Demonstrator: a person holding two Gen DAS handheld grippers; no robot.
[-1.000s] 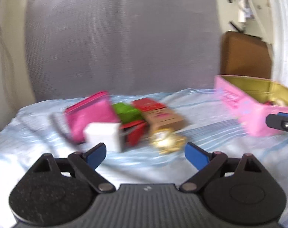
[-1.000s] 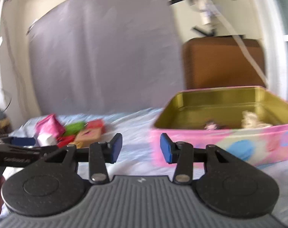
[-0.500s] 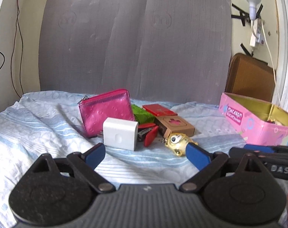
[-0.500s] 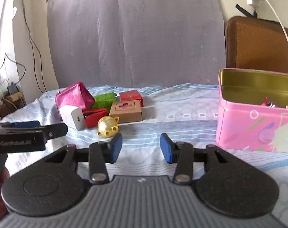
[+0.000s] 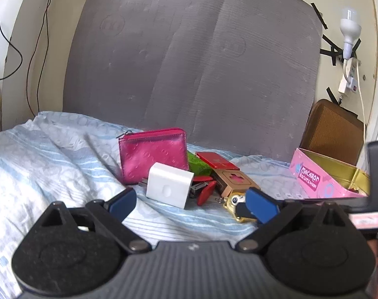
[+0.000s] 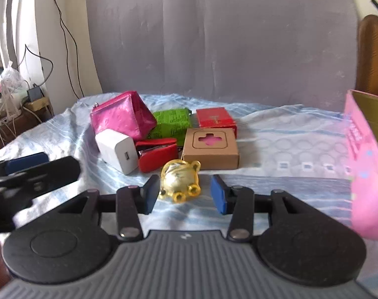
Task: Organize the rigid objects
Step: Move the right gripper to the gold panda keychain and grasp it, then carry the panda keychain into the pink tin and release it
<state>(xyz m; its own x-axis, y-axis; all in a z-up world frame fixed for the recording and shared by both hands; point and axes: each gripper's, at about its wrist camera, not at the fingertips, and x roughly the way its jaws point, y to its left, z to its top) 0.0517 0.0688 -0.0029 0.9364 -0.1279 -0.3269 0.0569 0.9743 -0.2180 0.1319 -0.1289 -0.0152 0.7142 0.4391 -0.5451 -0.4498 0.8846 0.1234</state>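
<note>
A pile of small objects lies on the bed: a pink zip pouch (image 6: 122,119), a white charger cube (image 6: 115,150), a red stapler (image 6: 157,154), a green packet (image 6: 172,122), a red box (image 6: 215,117), a brown cardboard box (image 6: 210,148) and a gold toy figure (image 6: 181,180). My right gripper (image 6: 185,196) is open, its pads either side of the gold figure, just short of it. My left gripper (image 5: 191,203) is open and empty, near the white charger (image 5: 168,185). The open pink tin (image 5: 331,178) stands at the right.
The bed has a rumpled blue-and-white sheet (image 5: 39,164). A grey panel (image 5: 189,62) stands behind the pile. A brown chair back (image 5: 333,132) is behind the tin. Cables and clutter (image 6: 12,94) sit left of the bed. The pink tin's wall (image 6: 365,169) is close on the right.
My right gripper has moved left and forward to the gold figure and opened wider; the tin slid to the right edge. My left gripper has moved closer to the pile.
</note>
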